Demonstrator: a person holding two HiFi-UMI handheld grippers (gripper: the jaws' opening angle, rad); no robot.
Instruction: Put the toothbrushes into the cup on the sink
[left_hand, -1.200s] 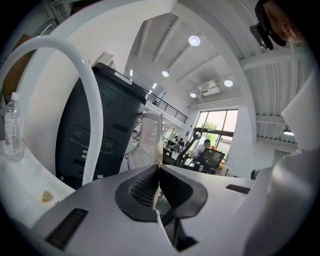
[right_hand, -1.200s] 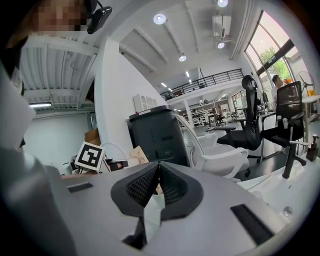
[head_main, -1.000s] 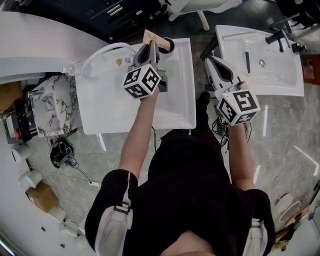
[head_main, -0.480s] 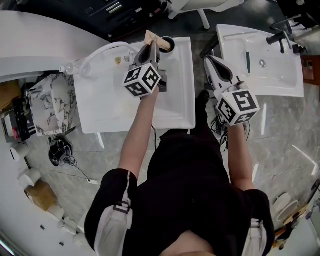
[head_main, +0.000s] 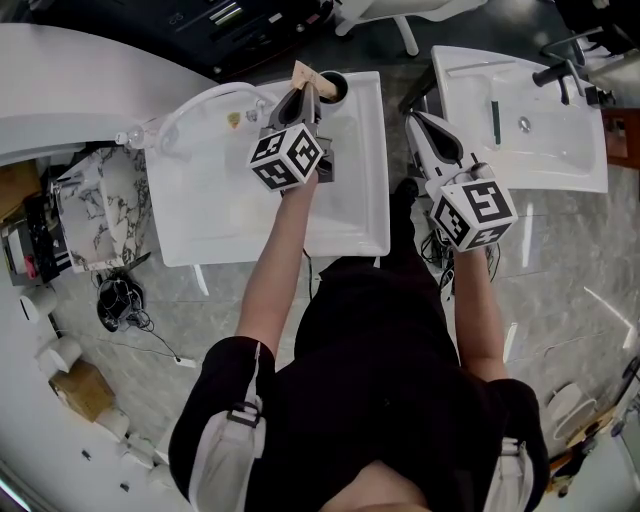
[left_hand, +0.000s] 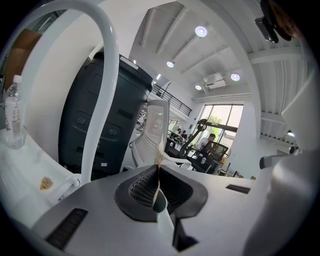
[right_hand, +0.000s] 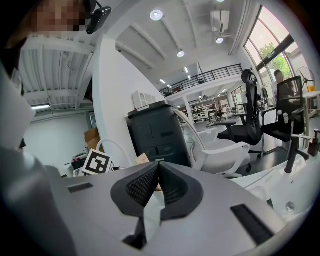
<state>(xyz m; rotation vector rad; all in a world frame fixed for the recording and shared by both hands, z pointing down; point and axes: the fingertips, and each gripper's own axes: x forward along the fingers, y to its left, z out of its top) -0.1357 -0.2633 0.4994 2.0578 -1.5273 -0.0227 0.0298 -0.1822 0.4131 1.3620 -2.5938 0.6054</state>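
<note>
My left gripper (head_main: 303, 93) hovers over the far end of the white left sink (head_main: 360, 190), shut on a thin tan toothbrush (head_main: 303, 74) that sticks out beyond its tips. The brush end reaches the rim of the dark cup (head_main: 335, 88) at the sink's back edge. In the left gripper view the jaws (left_hand: 159, 172) press on the toothbrush's thin tan edge (left_hand: 158, 161). My right gripper (head_main: 415, 119) hangs in the gap between the two sinks, shut with nothing in it (right_hand: 159, 165). A dark toothbrush (head_main: 494, 122) lies in the right sink (head_main: 470, 80).
A curved white faucet hose (head_main: 205, 102) arches over the left sink, with a clear water bottle (head_main: 140, 136) beside it. The right sink has a black faucet (head_main: 558, 72) and a drain (head_main: 524, 126). A marbled bin (head_main: 100, 210) stands at the left.
My left gripper has edged slightly farther toward the cup with the toothbrush. The right gripper has barely moved.
</note>
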